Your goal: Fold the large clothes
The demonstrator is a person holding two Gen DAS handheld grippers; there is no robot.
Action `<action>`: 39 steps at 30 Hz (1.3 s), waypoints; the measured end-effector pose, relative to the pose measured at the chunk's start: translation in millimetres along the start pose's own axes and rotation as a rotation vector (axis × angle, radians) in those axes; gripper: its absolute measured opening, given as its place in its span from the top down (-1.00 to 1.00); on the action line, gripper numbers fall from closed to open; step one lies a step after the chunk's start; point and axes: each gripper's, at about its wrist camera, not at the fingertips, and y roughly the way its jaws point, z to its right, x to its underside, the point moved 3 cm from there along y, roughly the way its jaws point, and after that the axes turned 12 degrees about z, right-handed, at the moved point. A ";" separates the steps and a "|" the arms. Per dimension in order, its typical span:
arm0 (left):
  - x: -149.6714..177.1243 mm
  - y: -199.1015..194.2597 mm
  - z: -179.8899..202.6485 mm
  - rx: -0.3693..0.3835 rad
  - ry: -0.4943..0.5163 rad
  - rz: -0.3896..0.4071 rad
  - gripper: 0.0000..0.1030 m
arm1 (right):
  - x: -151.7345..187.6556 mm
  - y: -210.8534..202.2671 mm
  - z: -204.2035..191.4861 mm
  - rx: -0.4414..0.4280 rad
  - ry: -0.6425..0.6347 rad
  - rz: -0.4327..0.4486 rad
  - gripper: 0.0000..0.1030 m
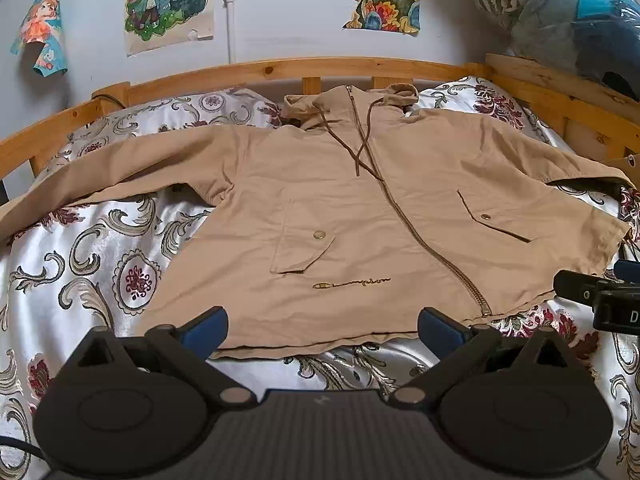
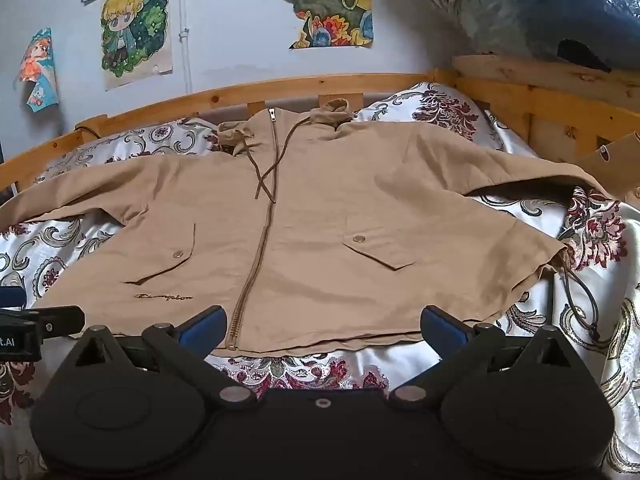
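A tan hooded jacket [image 1: 360,216] [image 2: 312,220] lies spread flat, front up and zipped, on the bed, with both sleeves stretched out to the sides and the hood toward the headboard. My left gripper [image 1: 323,330] hovers open just before the jacket's bottom hem, left of the zip's end, nothing between its blue pads. My right gripper [image 2: 324,330] is open too, over the hem right of the zip. Each gripper shows at the edge of the other's view: the right one [image 1: 600,296] and the left one [image 2: 36,320].
The bed has a glossy floral cover [image 1: 80,256] and a wooden rail [image 1: 280,70] along the far side and the right. Posters [image 1: 168,4] hang on the wall behind. Bundled bedding in plastic [image 2: 560,8] sits on the rail at the upper right.
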 end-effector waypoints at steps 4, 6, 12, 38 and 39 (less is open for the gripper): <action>-0.2 0.4 -0.5 -0.003 -0.003 -0.004 -0.99 | -1.1 -0.6 0.8 0.001 0.005 -0.001 -0.99; 0.0 0.2 -1.3 -0.005 -0.006 -0.004 -0.99 | -1.6 -0.8 0.9 0.000 0.005 0.000 -0.99; 0.4 -0.3 -1.6 0.000 -0.008 0.000 -0.99 | -1.8 -0.9 0.8 0.002 0.005 0.000 -0.99; 1.4 -1.5 -0.3 0.001 -0.014 -0.002 -0.99 | -0.4 0.3 1.3 0.005 0.008 -0.002 -0.99; 1.4 -1.7 0.1 0.001 -0.015 -0.002 -0.99 | -0.4 0.2 1.5 0.005 0.008 -0.003 -0.99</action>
